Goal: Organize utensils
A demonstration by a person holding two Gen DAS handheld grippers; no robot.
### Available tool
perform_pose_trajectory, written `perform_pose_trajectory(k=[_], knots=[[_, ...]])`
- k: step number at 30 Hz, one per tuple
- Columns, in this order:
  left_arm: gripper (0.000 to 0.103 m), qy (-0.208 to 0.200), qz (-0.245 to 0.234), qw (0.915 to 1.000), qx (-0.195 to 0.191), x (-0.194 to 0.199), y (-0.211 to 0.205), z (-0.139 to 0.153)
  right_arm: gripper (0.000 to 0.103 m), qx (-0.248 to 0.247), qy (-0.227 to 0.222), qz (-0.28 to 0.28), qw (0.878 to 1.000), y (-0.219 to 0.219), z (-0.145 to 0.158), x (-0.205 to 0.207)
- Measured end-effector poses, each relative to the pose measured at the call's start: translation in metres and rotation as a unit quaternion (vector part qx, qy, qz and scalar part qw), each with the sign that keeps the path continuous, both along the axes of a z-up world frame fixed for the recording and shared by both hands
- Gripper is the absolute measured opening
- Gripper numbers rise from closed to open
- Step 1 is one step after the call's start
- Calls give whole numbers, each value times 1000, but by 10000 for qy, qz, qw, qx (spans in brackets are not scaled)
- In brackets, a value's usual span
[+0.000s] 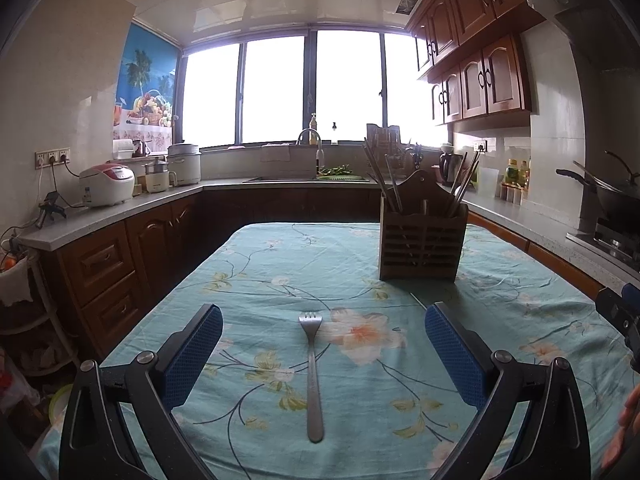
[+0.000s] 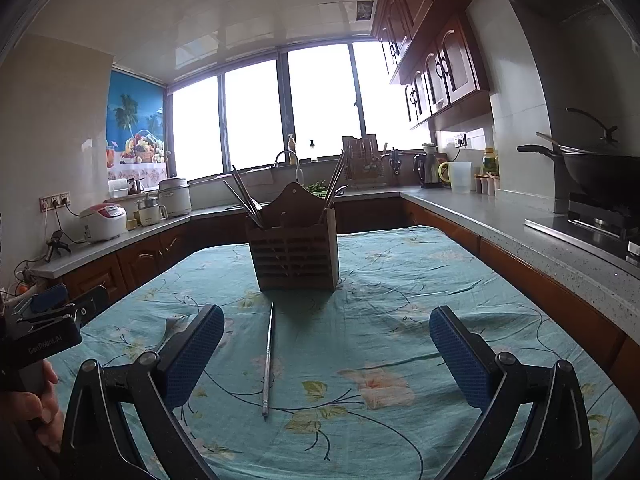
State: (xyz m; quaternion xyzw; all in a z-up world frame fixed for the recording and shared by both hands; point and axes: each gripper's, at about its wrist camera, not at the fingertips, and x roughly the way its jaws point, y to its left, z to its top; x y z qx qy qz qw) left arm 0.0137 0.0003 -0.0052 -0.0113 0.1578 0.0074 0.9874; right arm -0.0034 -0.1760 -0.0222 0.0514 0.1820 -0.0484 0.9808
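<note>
Now both claws hung wide open and empty: the left claw (image 1: 323, 344) straddled the fork (image 1: 312, 372), the right claw (image 2: 327, 344) framed the chopstick (image 2: 269, 360), both flat on the clothed surface (image 2: 420, 288) before the wooden holder (image 2: 295, 252). Thin metal could slip, or cloth bunch.

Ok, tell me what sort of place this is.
A home kitchen, by the look of it. A wok sits on a gas stove at the right, a rice cooker stands on the counter at the left, and a sink tap rises below the window.
</note>
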Motion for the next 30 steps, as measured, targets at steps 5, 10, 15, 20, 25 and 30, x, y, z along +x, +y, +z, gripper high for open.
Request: perform_pose_trajectory(k=[5,10,15,20,25,30], knots=[[102,-40,42,10000,20,-1,0,-3,103,-3,-37,51,10000,2,-2,-2],[102,-64,37,10000,56,-2,-2,-5,103,5,-68,56,10000,1,-1,-2],[102,4,36,10000,60,0,-2,-7,103,1,-53,65,10000,3,0,-3],[102,23,51,10000,6,2,1,-6,103,-12,-69,98,9999,6,0,-4],[102,16,63,10000,-37,2,2,-6,103,0,-113,141,9998,7,2,-4],[102,-8,79,10000,-47,1,1,-8,103,-29,-153,156,9998,10,3,-5]])
